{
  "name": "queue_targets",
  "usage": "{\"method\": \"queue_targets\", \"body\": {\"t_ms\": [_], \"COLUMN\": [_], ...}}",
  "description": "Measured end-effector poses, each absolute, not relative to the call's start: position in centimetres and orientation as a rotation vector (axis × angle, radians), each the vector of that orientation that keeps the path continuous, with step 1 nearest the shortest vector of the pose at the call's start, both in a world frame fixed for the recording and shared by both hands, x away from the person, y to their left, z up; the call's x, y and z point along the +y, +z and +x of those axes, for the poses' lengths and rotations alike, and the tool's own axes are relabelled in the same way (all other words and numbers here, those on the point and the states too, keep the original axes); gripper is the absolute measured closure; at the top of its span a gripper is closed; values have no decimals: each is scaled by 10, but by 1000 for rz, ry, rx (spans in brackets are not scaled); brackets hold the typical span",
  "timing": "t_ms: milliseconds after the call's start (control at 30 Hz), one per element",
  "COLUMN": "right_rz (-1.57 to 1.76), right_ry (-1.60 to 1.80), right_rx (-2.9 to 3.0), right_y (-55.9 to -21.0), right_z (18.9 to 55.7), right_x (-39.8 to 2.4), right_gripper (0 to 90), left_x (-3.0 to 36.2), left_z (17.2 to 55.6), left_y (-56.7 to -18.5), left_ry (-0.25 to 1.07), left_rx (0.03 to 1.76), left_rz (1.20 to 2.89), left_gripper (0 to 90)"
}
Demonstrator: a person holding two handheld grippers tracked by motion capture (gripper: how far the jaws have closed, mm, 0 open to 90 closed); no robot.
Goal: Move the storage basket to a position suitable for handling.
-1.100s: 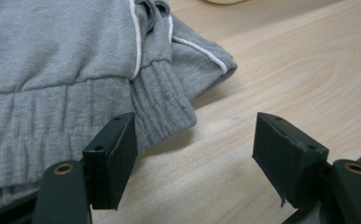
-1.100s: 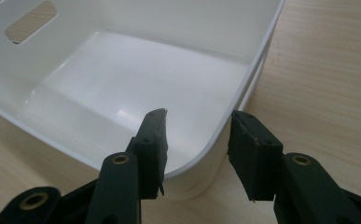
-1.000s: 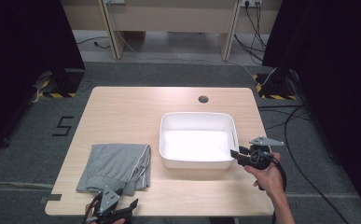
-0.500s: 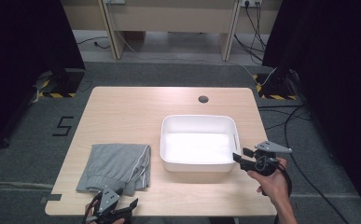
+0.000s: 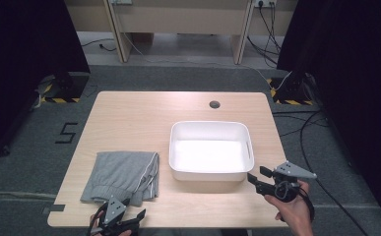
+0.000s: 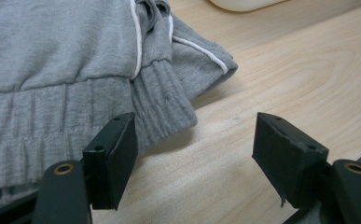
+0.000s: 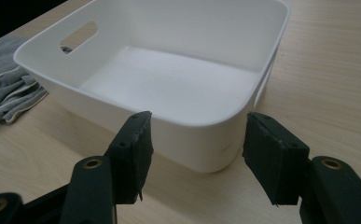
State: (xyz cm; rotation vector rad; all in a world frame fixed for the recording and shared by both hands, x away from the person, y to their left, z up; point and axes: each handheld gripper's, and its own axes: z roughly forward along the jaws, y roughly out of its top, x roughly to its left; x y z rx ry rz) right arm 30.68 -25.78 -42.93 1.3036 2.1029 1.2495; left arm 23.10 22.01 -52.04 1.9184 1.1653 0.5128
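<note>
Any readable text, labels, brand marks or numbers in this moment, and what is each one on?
"5": a dark numeral marked on the grey floor left of the table, high view.
No print or brand is readable on the white tub, the grey garment or either gripper.

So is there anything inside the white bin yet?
No, the white bin shows a bare white floor in the right gripper view, and the grey garment lies folded on the table beside it.
</note>
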Motion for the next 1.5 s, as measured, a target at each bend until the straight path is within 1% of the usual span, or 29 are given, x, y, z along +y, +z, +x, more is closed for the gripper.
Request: {"method": "queue_targets", "body": {"t_ms": [267, 600, 900, 1067, 1300, 1500], "right_rz": [1312, 1251, 1185, 1150, 1087, 1036], "right_ry": [1266, 1284, 1298, 1311, 1305, 1313], "right_rx": [2149, 2262, 2334, 2363, 2437, 2478], "right_y": [-445, -466, -476, -478, -482, -483], "right_z": [292, 277, 276, 278, 281, 282], "right_x": [-247, -215, -188, -172, -149, -128], "right_gripper": [408, 410, 409, 409, 404, 399], "left_x": [220, 222, 223, 225, 230, 243], "left_z": [231, 231, 231, 232, 232, 238], "left_y": [-520, -517, -512, -509, -495, -484], "left_ry": [514, 502, 491, 464, 447, 503], "left_rx": [1164, 1170, 1168, 1163, 1144, 1167], "left_rz": [1923, 1905, 1892, 1881, 1861, 1841], "left_gripper": [299, 297, 295, 292, 290, 290]}}
